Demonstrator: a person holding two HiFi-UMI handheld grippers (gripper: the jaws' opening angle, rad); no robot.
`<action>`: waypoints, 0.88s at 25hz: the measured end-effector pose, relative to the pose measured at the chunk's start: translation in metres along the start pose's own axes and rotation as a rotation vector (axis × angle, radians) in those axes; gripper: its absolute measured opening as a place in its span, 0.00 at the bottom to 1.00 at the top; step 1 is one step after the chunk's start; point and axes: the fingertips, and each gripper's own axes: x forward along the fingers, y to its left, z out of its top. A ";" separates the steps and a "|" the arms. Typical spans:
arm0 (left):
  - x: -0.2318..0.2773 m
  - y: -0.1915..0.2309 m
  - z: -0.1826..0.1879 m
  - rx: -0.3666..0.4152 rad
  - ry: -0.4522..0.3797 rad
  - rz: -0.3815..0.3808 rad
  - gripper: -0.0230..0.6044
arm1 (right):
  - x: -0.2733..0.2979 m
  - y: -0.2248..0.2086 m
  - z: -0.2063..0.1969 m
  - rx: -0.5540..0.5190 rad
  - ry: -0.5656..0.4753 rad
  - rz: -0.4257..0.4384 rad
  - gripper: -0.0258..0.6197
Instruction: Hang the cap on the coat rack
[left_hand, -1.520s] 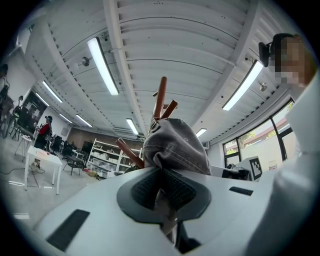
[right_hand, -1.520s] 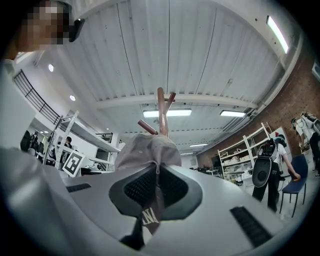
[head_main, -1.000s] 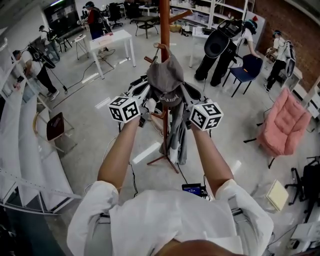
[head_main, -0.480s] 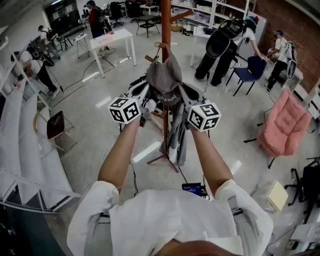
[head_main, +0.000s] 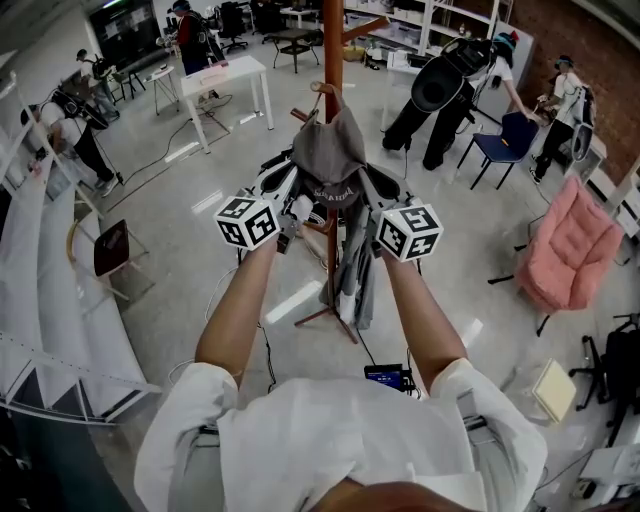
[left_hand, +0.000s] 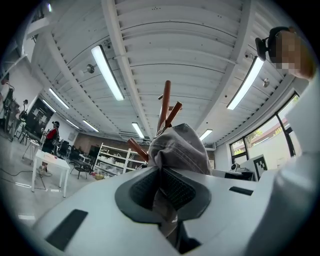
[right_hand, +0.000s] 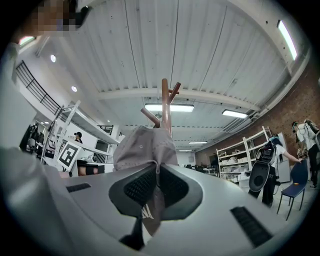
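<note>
A grey cap (head_main: 329, 152) is held up against the brown wooden coat rack (head_main: 332, 45), close to one of its angled pegs (head_main: 304, 117). My left gripper (head_main: 292, 205) is shut on the cap's left edge, and my right gripper (head_main: 366, 205) is shut on its right edge. In the left gripper view the cap (left_hand: 180, 147) bulges above the jaws with the rack's pole (left_hand: 164, 104) right behind it. The right gripper view shows the cap (right_hand: 145, 148) pinched between the pads, the rack (right_hand: 165, 105) standing behind. Dark clothes (head_main: 352, 265) hang lower on the rack.
White tables (head_main: 222, 80) stand at the back left, a pink armchair (head_main: 572, 245) at the right, and a blue chair (head_main: 506, 140) beyond it. Several people stand around the room's edges. Cables lie across the floor near the rack's feet (head_main: 325, 318).
Both grippers and the cap have shifted slightly up toward the rack's peg. The grip on the cap is unchanged.
</note>
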 end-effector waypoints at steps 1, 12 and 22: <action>0.000 0.000 0.001 0.005 -0.001 0.001 0.08 | 0.000 0.000 0.001 -0.003 0.001 0.000 0.09; -0.015 0.000 0.013 0.078 -0.017 0.041 0.13 | -0.012 0.006 0.007 -0.019 -0.007 0.026 0.13; -0.053 -0.002 0.025 0.102 -0.063 0.042 0.13 | -0.047 -0.002 0.013 -0.039 -0.038 0.015 0.18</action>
